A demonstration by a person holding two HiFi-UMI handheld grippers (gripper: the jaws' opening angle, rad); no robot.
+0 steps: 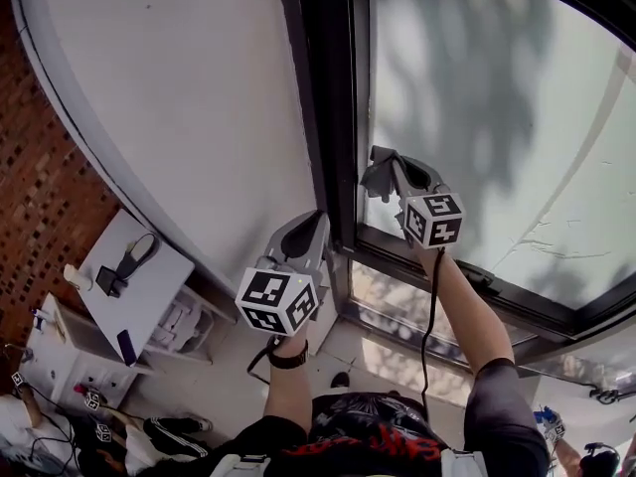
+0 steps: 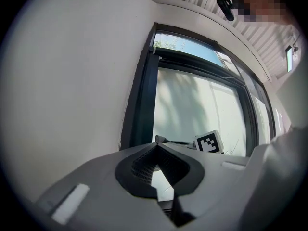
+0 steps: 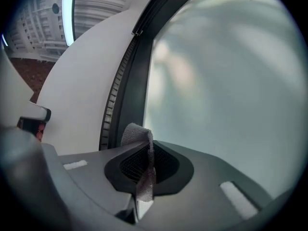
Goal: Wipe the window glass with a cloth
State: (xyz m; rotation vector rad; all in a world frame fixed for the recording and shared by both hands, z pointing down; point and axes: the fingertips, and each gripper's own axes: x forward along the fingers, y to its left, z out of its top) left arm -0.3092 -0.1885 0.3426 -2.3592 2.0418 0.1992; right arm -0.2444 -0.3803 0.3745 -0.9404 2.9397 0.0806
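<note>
Pinching one cloth (image 3: 147, 170), right gripper (image 3: 140, 142) near window glass (image 3: 226, 81), left gripper (image 2: 156, 148) jaws together

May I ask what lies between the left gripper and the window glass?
The dark window frame, just beside the left gripper, in the head view.

The cloth (image 3: 143, 174) is seen as coarse, matt woven fabric; the window glass (image 1: 477, 97) is smooth and glossy, its frame (image 1: 328, 97) dark and matt.
</note>
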